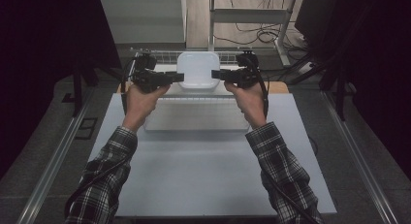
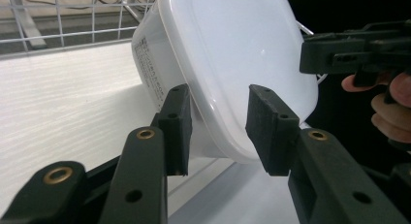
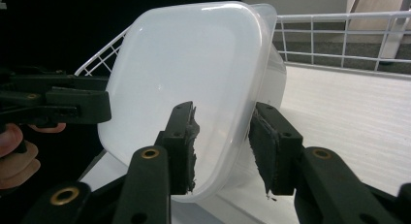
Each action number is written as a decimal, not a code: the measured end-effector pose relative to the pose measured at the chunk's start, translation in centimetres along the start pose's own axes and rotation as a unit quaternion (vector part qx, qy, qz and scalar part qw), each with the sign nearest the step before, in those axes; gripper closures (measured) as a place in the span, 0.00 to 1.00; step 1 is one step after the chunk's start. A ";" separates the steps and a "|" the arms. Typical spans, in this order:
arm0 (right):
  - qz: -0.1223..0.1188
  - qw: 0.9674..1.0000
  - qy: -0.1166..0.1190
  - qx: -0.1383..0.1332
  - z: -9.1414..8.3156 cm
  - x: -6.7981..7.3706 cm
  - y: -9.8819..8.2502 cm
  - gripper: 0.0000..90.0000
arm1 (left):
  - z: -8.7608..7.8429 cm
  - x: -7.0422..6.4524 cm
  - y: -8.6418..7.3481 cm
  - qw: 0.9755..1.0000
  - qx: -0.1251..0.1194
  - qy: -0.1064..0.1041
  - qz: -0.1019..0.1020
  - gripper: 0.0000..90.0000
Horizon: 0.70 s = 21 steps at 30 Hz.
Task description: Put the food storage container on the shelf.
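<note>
**A:** Start at the left. What is the left gripper (image 1: 177,78) doing?

**B:** It points inward at the left edge of the tub (image 1: 197,70). In the left gripper view its jaws straddle the tub's rim, one pad under the lip against the side wall, the other over the lid (image 2: 242,54). There is a gap on the lid side, so the pads are parted and not pressing (loose around the rim, not clamped).

**A:** And the tub itself?

**B:** It is a white, lidded plastic tub sitting on a white shelf (image 1: 194,115) at the far end of the table (image 1: 203,175), in front of a wire rack (image 1: 165,55). It lies midway between the two grippers. Small print runs down its side wall in the left gripper view; it is too fine to read.

**A:** The right side?

**B:** The right gripper (image 1: 216,74) mirrors the left one, aimed at the tub's right edge. In the right gripper view (image 3: 220,151) the lid's rim passes between the jaws, with the left pad close to the lid and the right pad standing clear of it. So those jaws are parted too, gripping nothing.

**A:** The hands?

**B:** Both come up from the bottom in plaid sleeves (image 1: 109,170), each holding its gripper level.
</note>
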State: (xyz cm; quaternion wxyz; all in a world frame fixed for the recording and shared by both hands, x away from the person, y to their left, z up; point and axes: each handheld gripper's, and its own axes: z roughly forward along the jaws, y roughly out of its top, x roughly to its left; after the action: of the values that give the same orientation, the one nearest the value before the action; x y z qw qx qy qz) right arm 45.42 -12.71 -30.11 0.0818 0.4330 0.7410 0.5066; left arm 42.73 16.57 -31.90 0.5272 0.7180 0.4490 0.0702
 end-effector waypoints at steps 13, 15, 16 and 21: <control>0.001 0.999 -0.038 0.001 1.1 -0.2 0.6 0.49 | 1.0 0.8 1.2 0.999 -0.007 0.045 0.004 0.52; 0.003 0.999 -0.047 -0.005 1.5 -0.5 0.8 0.47 | 1.3 1.0 1.4 0.998 -0.013 0.054 0.004 0.52; 0.003 0.999 -0.047 -0.005 1.5 -0.5 0.8 0.47 | 1.3 1.0 1.4 0.998 -0.013 0.054 0.004 0.50; 0.004 0.999 -0.053 -0.006 1.7 -0.7 1.0 0.42 | 1.5 1.1 1.3 0.997 -0.022 0.073 0.024 0.36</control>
State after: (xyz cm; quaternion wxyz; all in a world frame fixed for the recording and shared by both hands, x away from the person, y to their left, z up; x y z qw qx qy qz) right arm 47.36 -11.90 -30.31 0.1215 0.4617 0.7308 0.4879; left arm 44.96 16.25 -31.88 0.5069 0.7097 0.4674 0.1450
